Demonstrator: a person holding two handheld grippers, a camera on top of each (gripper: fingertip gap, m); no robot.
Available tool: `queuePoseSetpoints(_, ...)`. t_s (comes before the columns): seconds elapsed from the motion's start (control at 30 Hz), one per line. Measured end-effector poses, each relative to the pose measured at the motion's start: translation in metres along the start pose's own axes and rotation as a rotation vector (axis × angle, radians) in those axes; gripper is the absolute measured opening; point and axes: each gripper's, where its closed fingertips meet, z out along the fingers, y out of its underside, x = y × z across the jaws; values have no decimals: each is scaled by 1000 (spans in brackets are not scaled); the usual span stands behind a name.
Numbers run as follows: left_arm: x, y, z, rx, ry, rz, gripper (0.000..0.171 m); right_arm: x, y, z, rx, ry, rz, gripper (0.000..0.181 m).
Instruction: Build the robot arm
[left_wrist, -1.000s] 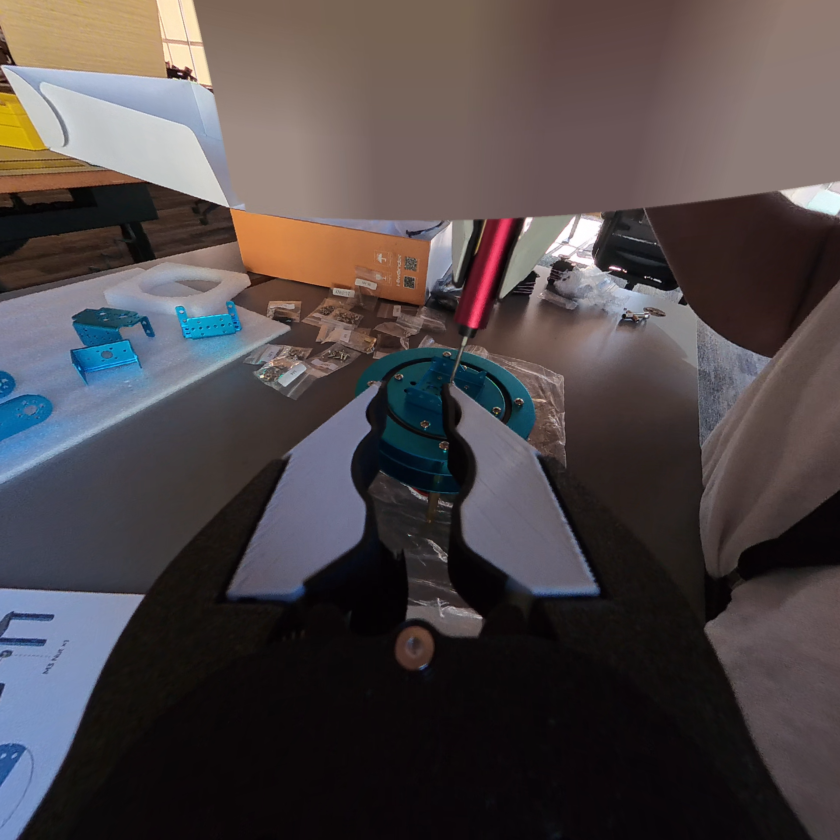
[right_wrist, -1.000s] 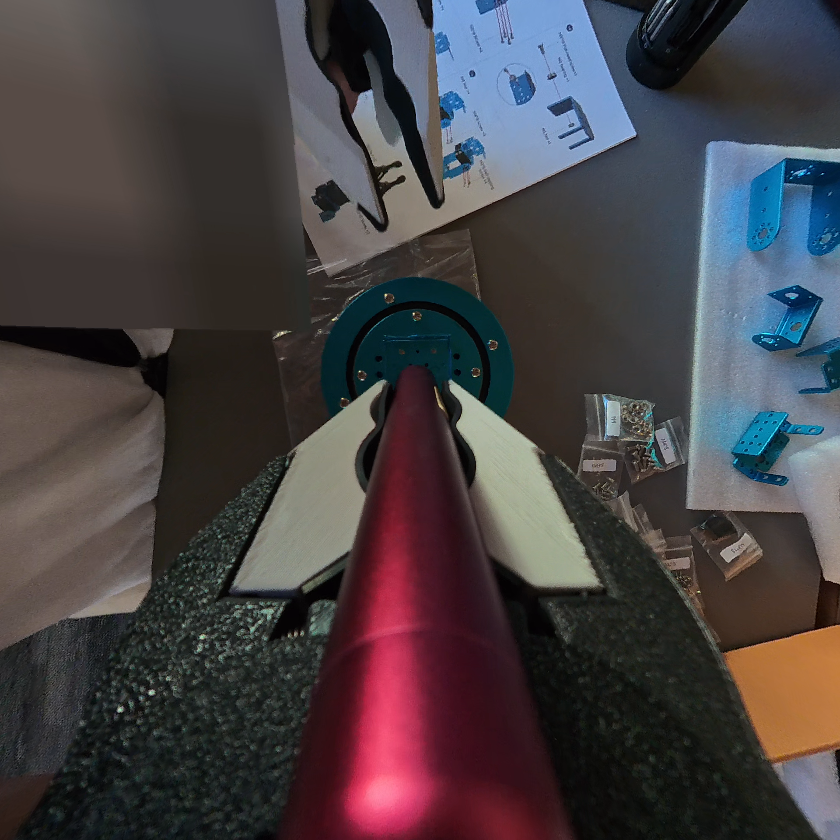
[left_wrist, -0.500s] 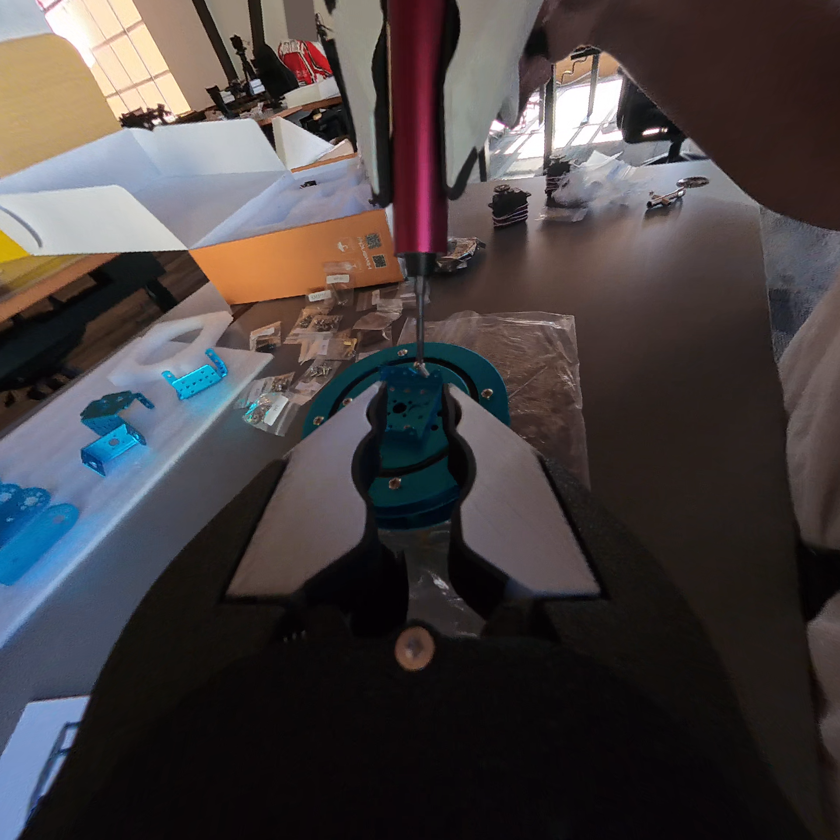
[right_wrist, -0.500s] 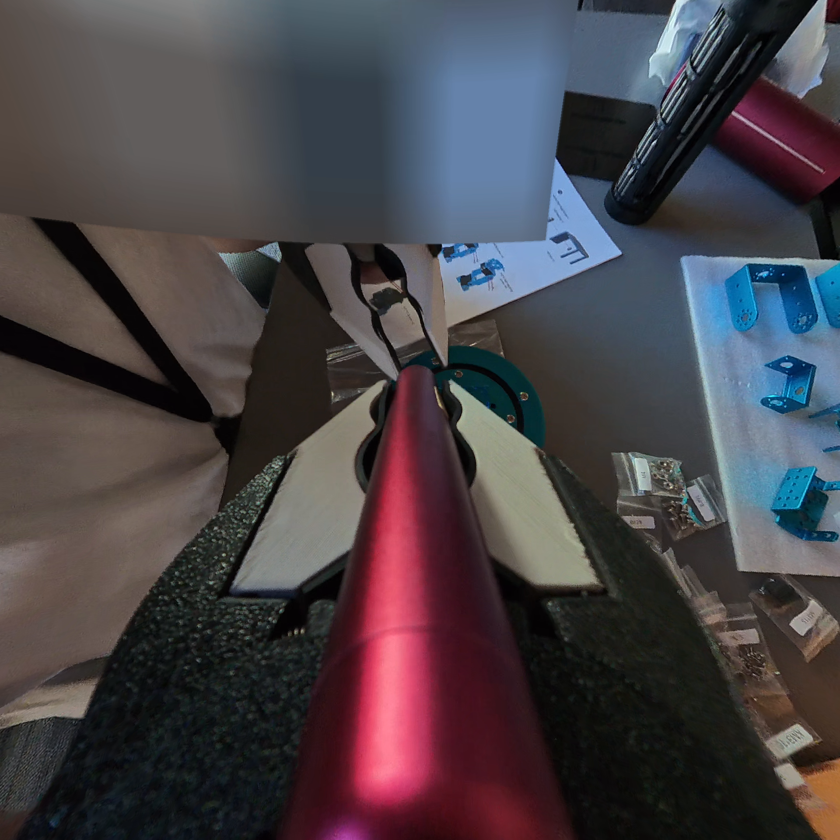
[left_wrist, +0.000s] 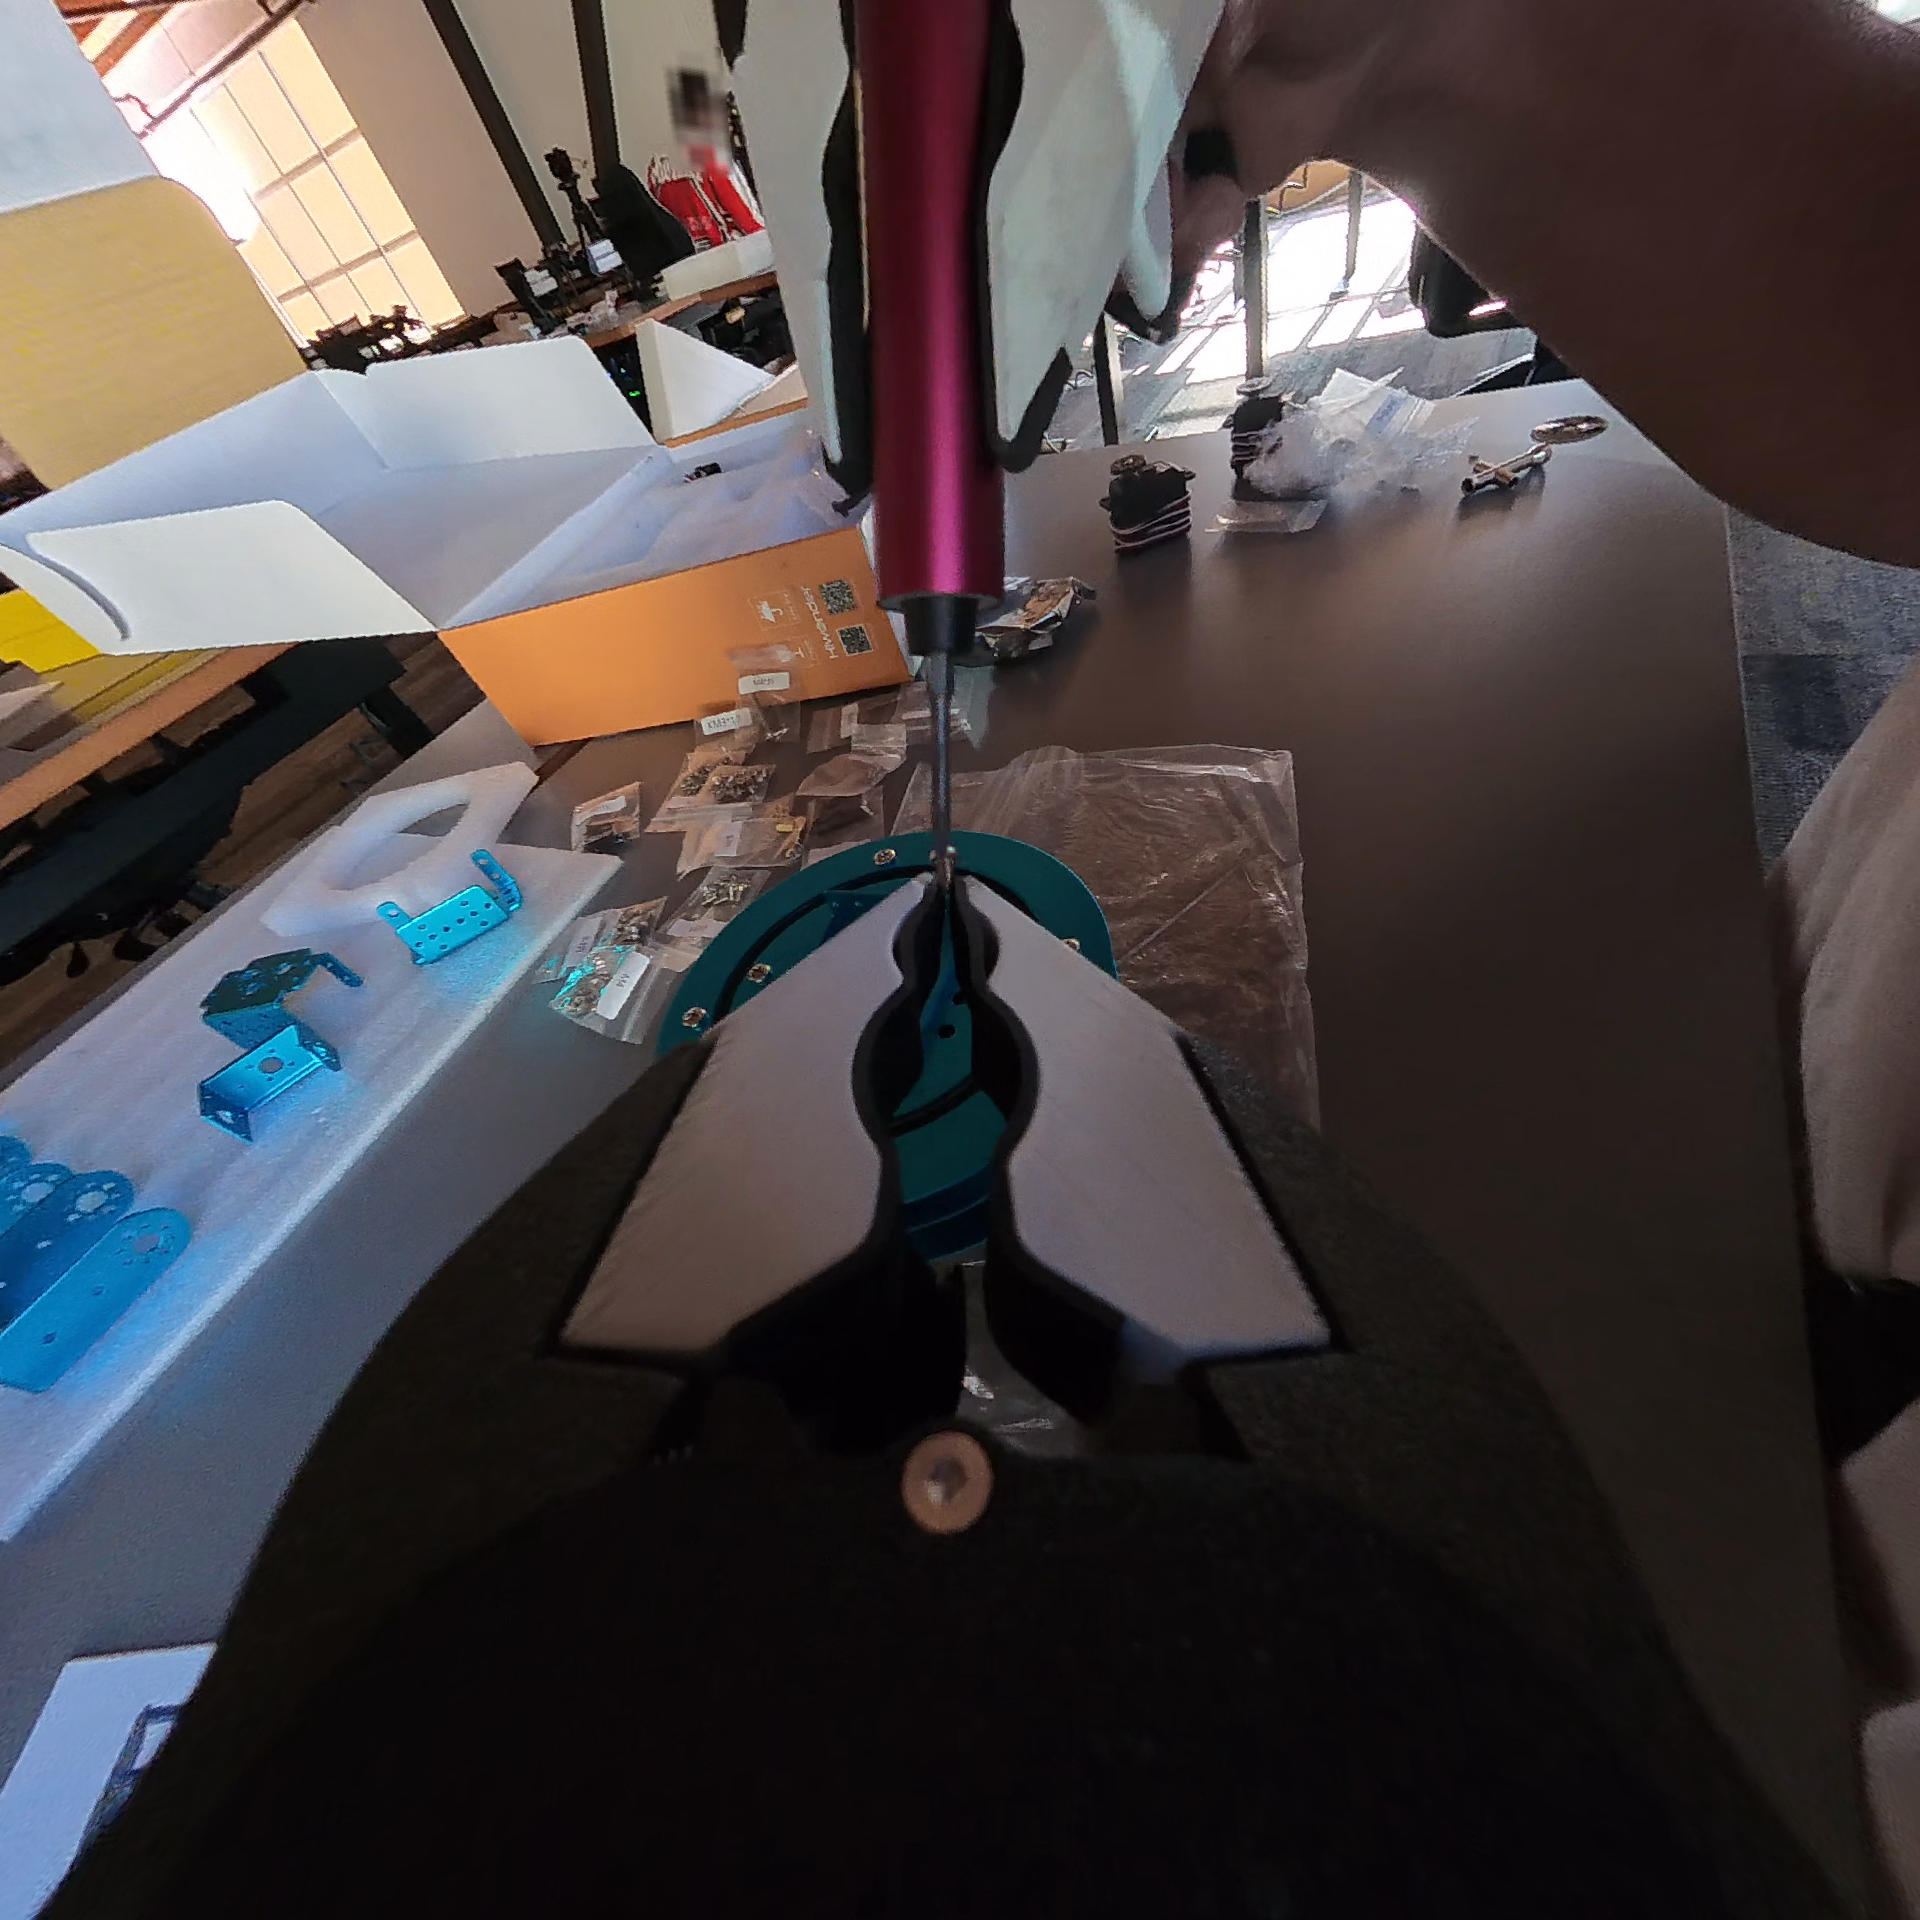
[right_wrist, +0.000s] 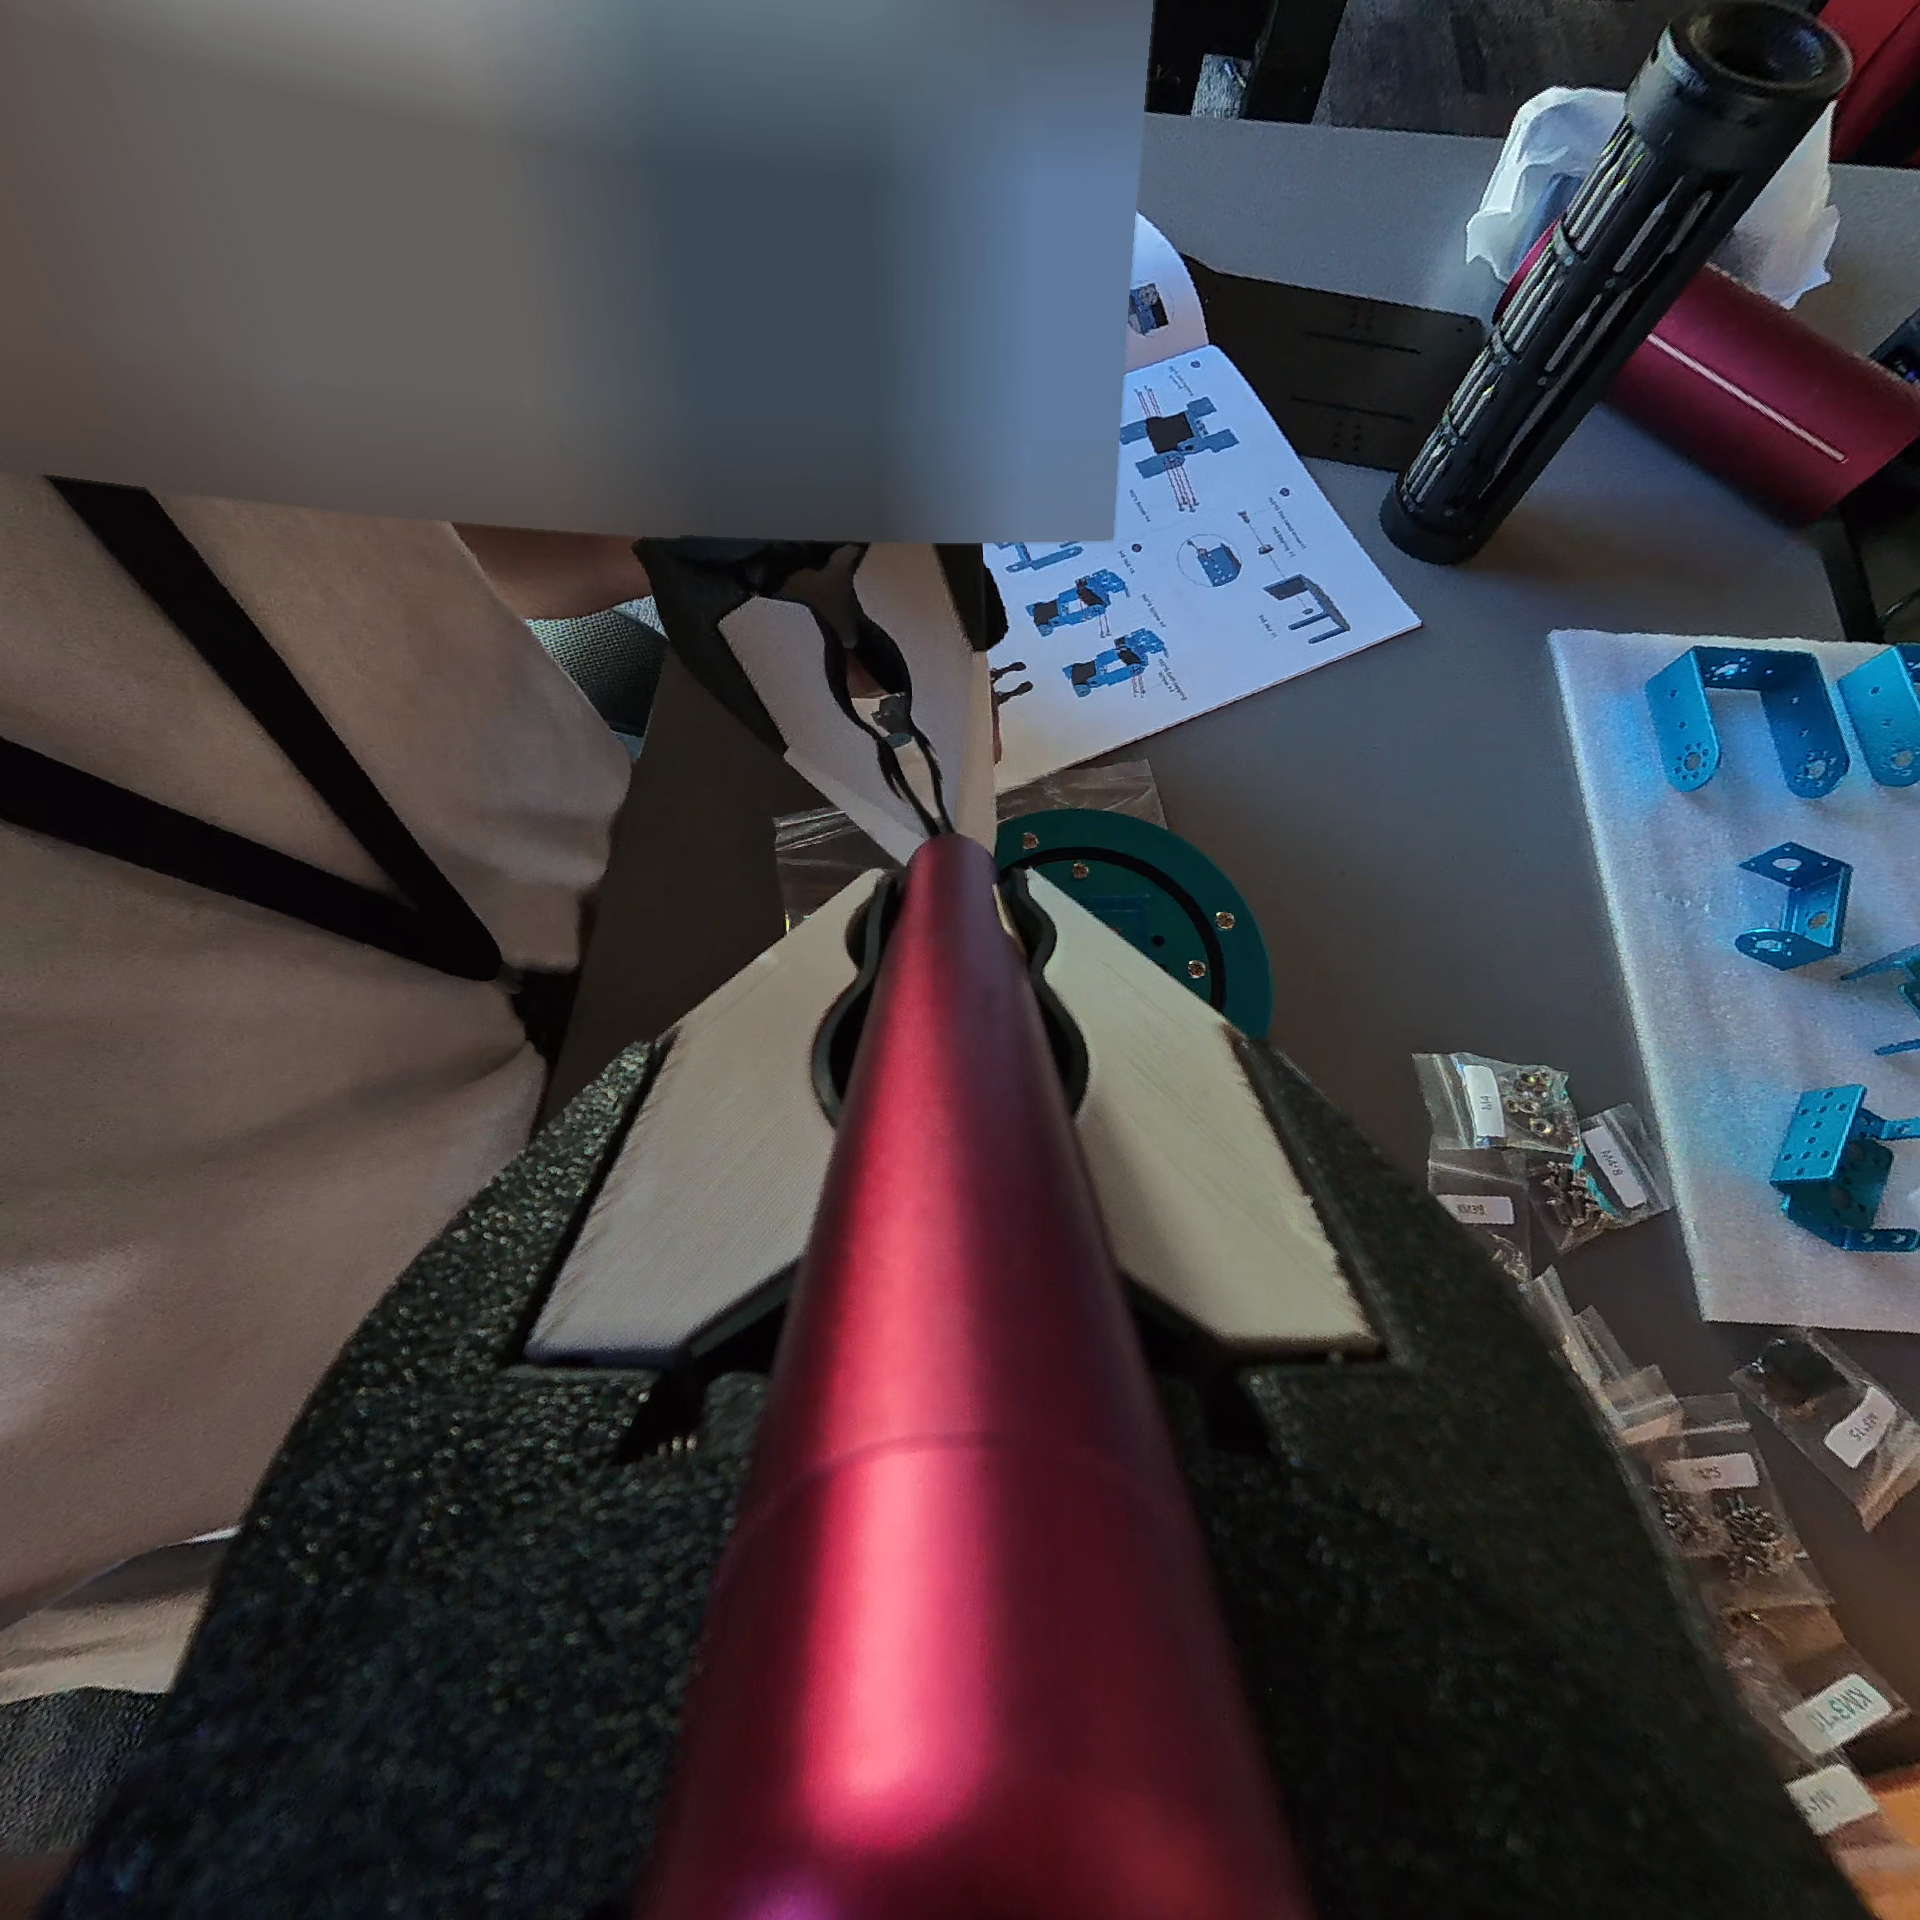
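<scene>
A teal round base (left_wrist: 1039, 878) sits on a clear plastic bag on the dark table. My left gripper (left_wrist: 943, 899) is shut on a small blue bracket (left_wrist: 938, 1003) that stands on the base. My right gripper (right_wrist: 951, 883) is shut on a red screwdriver (right_wrist: 935, 1351). In the left wrist view the screwdriver (left_wrist: 935, 312) hangs upright from the right gripper (left_wrist: 935, 468), and its thin bit touches down just past my left fingertips. The right wrist view shows the left gripper (right_wrist: 935, 821) and the base (right_wrist: 1247, 987) behind the screwdriver; the bit tip is hidden there.
An open orange box (left_wrist: 665, 644) stands behind. White foam (right_wrist: 1766, 935) with several blue brackets lies beside the base. Small screw bags (right_wrist: 1538, 1143), an instruction sheet (right_wrist: 1226, 582), a black bit holder (right_wrist: 1590, 281) and servos (left_wrist: 1148, 504) surround it. A person's torso (right_wrist: 260, 1039) is close. The left gripper's tips are roughly 7 centimeters from the right gripper's.
The screwdriver has swung from slanted to upright over the base. My left gripper has moved in lower and its fingers stand closer together. The right view has tilted toward the person.
</scene>
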Motion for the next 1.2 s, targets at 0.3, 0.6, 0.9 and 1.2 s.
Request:
queuePoseSetpoints(0.3, -1, -4, -5, 52, -5, -36, 0, -1, 3, -1, 26, 14, 16, 21)
queuePoseSetpoints(0.6, 4, -11, -10, 96, 21, -49, 0, -5, -2, -1, 63, 0, 18, 21)
queuePoseSetpoints(0.9, 3, -10, -10, 96, 22, -45, 0, -4, -4, -3, 77, 1, 18, 23)
queuePoseSetpoints(1.2, 3, -7, -10, 89, 21, -39, 0, -4, -6, -4, 82, 1, 12, 21)
